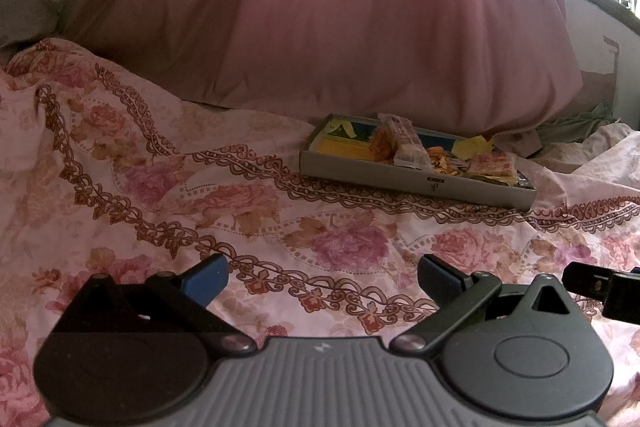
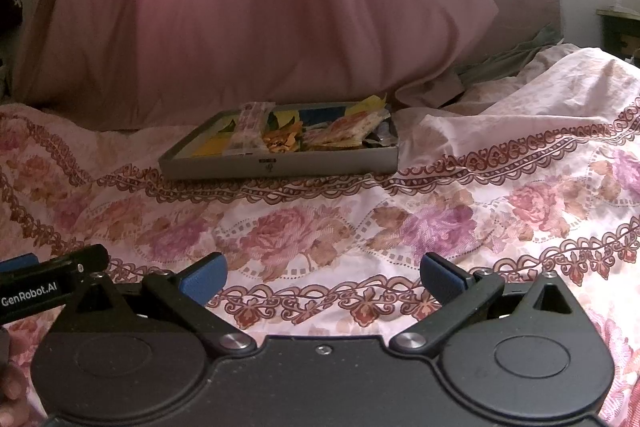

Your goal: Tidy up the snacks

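Right wrist view: the snacks (image 2: 304, 135) already lie heaped in the tray (image 2: 280, 165) on the bed (image 2: 360, 227); both my jaws gape empty, so I judge little remains.

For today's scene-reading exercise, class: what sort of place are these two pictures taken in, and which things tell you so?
Most likely a bedroom, on a bed. A floral bedsheet covers the soft surface, a big pink pillow lies behind, and a shallow grey box of snack packets sits on the sheet.
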{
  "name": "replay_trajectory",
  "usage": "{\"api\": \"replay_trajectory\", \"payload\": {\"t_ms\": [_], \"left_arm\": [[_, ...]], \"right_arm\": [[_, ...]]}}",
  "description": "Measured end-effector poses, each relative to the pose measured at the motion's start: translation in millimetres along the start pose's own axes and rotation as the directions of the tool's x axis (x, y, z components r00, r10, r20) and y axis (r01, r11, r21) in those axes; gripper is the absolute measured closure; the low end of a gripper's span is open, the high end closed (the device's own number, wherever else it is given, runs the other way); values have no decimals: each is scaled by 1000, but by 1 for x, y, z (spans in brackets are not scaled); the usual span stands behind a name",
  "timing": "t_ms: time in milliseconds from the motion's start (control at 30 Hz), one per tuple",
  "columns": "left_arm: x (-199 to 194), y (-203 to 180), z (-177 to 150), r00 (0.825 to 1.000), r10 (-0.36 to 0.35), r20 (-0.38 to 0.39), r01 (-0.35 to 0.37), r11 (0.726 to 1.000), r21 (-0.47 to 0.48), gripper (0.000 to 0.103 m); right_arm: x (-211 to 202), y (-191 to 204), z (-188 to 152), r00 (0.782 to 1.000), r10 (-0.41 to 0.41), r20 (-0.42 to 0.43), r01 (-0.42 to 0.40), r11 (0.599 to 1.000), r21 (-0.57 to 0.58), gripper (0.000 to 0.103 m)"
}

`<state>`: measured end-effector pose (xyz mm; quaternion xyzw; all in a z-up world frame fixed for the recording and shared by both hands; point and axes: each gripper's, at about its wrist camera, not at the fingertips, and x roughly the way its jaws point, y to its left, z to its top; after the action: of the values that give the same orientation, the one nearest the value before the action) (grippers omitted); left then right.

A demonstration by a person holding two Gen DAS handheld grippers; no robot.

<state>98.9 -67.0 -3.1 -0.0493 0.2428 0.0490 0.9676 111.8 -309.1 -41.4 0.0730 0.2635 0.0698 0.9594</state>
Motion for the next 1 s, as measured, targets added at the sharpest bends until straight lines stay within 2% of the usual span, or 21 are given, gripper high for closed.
{"api": "replay_trajectory", "payload": {"t_ms": [1000], "left_arm": [[-1, -1, -1, 1000, -1, -2, 1, 1000, 1, 0]], "right_arm": [[1, 1, 0, 1000, 5, -9, -5, 1000, -7, 1]]}}
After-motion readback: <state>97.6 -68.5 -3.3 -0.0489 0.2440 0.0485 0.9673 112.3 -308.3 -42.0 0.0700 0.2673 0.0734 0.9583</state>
